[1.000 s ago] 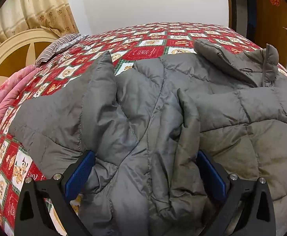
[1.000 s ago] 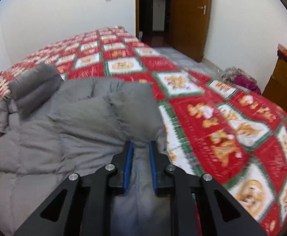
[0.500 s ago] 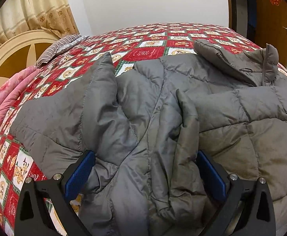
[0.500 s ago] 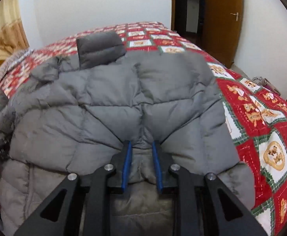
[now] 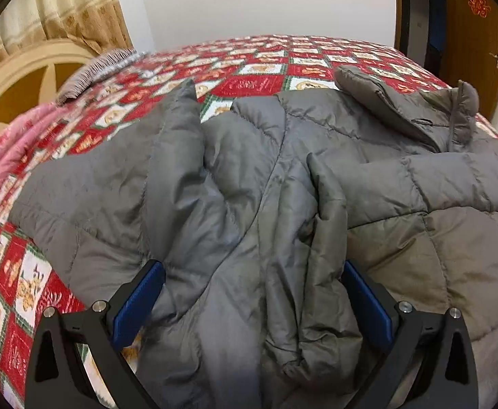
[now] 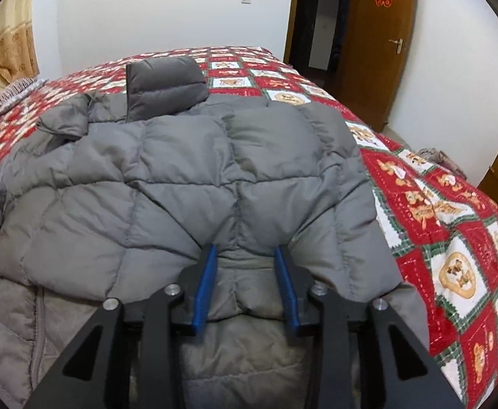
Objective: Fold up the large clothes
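- We see a grey padded jacket [image 6: 215, 170] that lies spread on the bed cover [image 6: 453, 225], a red, white and green patchwork with bear pictures.
- In the right wrist view the jacket fills the middle and the 9 o'clock side; the bare cover shows from 1 to 4 o'clock.
- Our right gripper [image 6: 245, 286] has just been opening its jaws. They now stand partly apart, with a fold of the jacket's edge between the blue pads [image 6: 205, 289]; whether the pads press on it, we cannot tell.
- Our left gripper [image 5: 249, 306] stands wide open over a bunched part of the jacket [image 5: 266, 204]; cloth lies between its jaws, but they do not clamp it.
- A pink blanket [image 5: 6, 163] lies at 9 o'clock in the left wrist view.
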{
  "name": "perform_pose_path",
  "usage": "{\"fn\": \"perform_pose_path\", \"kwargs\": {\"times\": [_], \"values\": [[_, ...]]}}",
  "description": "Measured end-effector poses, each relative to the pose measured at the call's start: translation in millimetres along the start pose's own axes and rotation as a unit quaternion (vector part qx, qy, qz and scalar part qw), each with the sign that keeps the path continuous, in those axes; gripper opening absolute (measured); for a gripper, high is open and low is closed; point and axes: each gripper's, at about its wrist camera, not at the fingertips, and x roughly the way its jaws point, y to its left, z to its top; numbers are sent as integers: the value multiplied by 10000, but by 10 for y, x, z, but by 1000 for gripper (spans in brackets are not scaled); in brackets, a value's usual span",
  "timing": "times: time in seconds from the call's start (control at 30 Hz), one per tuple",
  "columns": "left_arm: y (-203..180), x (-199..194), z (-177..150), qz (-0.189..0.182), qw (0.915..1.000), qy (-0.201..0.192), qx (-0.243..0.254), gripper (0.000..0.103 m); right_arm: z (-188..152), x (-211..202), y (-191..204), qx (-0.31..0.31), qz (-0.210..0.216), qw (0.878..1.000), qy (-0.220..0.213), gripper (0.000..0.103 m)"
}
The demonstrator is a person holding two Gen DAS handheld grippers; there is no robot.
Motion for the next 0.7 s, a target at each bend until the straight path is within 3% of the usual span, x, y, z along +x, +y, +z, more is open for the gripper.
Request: {"fn": "perform_pose_path", "kwargs": {"times": [0.17,0.2,0.27,0.37,0.43,0.6,0.7], "values": [[595,-352,-43,-707,9947,-188,-725,102,-6,0,-10,60,42,10000,-10,41],[743,-409,-24,-623,9937,-228,-908,102,-3,1,-1,53,6,10000,-14,45],[1182,-542,47,-85,9900,-367,-1361,102,-4,-1,-1,76,1,10000,-23,48],[1796,-665,148,558,9761,-732,-1968,102,-8,1,-36,148,80,9999,-20,52],[2159,-602,220,942,9660,-666,-2316,102,-10,0,-43,156,92,9998,-16,53],[2669,-326,274,1308,9473,-398,-2897,102,-11,-1,-36,134,53,9999,-23,54],[2773,-155,255,1394,9433,-289,-2998,102,-11,-1,-32,142,58,9999,-22,54]]}}
